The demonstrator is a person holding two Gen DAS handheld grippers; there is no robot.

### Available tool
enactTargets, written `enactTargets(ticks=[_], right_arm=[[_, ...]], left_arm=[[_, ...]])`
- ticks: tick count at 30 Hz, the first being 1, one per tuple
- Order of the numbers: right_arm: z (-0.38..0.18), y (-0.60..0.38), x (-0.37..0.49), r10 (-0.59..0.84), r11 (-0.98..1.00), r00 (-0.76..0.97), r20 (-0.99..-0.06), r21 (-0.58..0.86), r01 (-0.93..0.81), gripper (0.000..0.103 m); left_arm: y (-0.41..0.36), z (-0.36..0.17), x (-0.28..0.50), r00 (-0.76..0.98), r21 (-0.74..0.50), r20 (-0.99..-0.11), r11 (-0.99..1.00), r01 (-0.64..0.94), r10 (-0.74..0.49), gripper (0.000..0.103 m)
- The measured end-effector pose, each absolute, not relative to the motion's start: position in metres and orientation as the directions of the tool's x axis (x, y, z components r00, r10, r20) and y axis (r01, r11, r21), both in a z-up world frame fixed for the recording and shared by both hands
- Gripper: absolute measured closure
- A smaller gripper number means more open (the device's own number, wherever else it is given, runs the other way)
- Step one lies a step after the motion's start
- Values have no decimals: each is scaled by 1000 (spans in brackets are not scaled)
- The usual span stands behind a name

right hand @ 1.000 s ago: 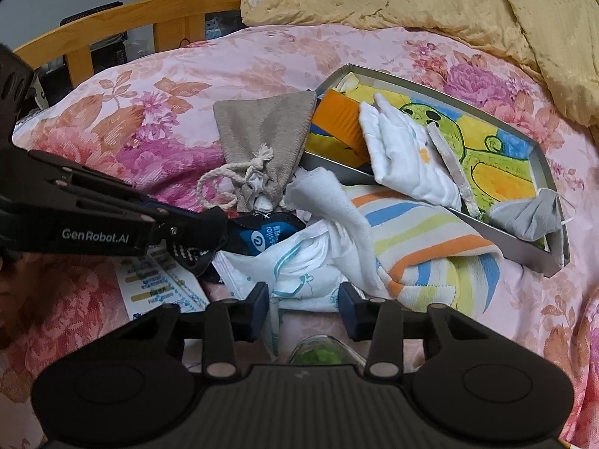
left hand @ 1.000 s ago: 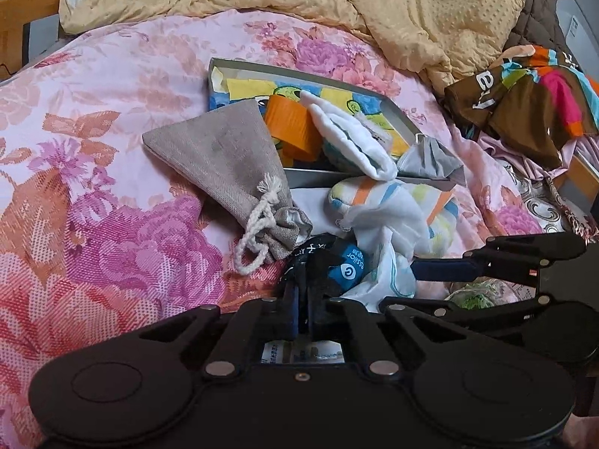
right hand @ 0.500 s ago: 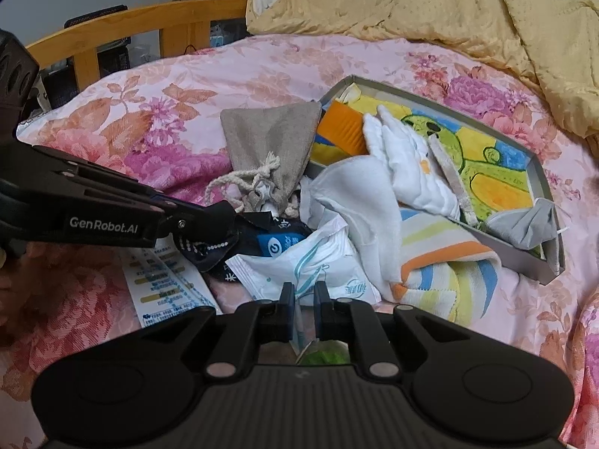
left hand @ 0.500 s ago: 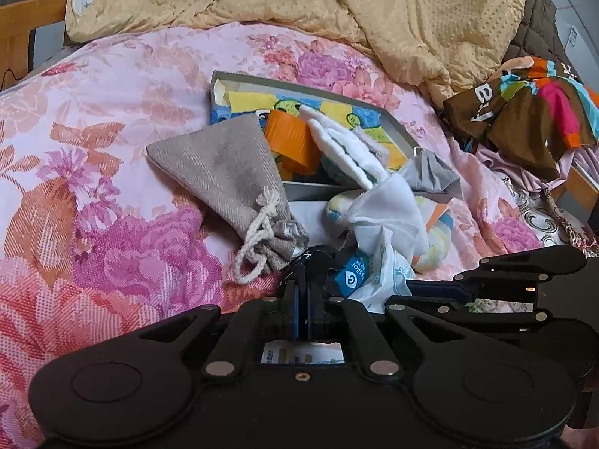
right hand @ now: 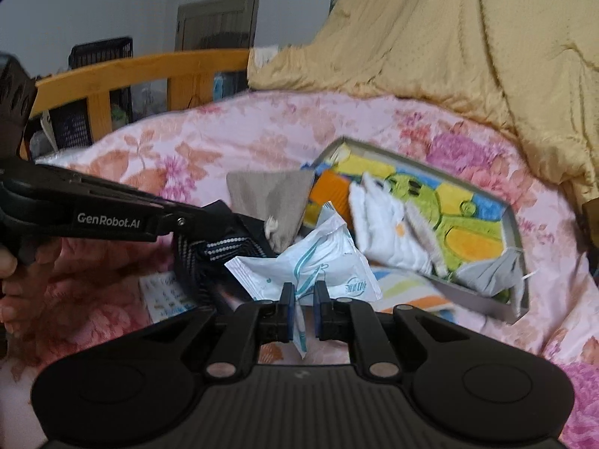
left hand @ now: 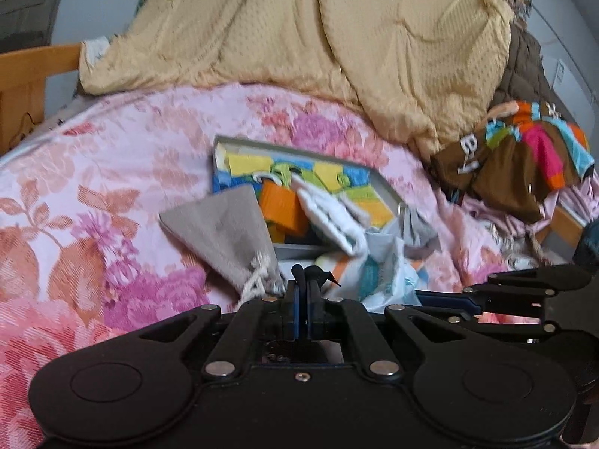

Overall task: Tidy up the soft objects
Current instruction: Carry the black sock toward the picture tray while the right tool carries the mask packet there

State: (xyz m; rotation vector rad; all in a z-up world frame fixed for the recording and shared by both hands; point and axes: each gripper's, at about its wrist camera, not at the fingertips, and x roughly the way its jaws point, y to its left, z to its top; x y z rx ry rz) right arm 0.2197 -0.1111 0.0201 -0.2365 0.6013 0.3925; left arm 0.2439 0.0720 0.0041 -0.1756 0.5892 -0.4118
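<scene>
You're abt halfway — right gripper [right hand: 302,299] pinches white packet [right hand: 310,258], left gripper [left hand: 304,292] clamps black sock [right hand: 224,250]; tray [right hand: 518,224] center-right holds several, grey pouch [left hand: 224,235] left.

Bedspread [left hand: 123,172]: pink with rose, magenta and orange floral print. Quilt [left hand: 337,37]: pale yellow, dotted texture. Pouch [left hand: 224,232]: grey-beige with white cord. Tray [right hand: 518,232]: grey rim; yellow, green, blue and orange cartoon print inside. Packet [right hand: 322,258]: white with teal line pattern. Sock [right hand: 221,250]: black with white dotted stripes. Towel [right hand: 408,292]: white with orange, green and blue stripes. Garment [left hand: 516,157]: brown with orange, pink, green and turquoise patches. Grippers [right hand: 302,299]: black with blue pads [right hand: 290,312].
</scene>
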Motion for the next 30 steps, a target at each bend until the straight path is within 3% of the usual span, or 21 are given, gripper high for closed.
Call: enactTargets(ticks=[7,18,23,30], right_arm=[[39,-129,218,282,922,791,-543,-73,-379,93],[57,-162,228,261,949,842,-471,-32,-312,93],[55,-189,250,229,968,858,-460,16,-250,93],[49,-232,302,184,983,872,-453,68,-172,93]], left_arm=[[68,25,235,779,-251,-460,904,346,-426,101],[65,67,239,792,-316,-403,882,350,-459,100],[36,87,268,808,-235,-384,894,382,-447,100],[-26,105,338,808,-269,-335,871,412,-485,100]])
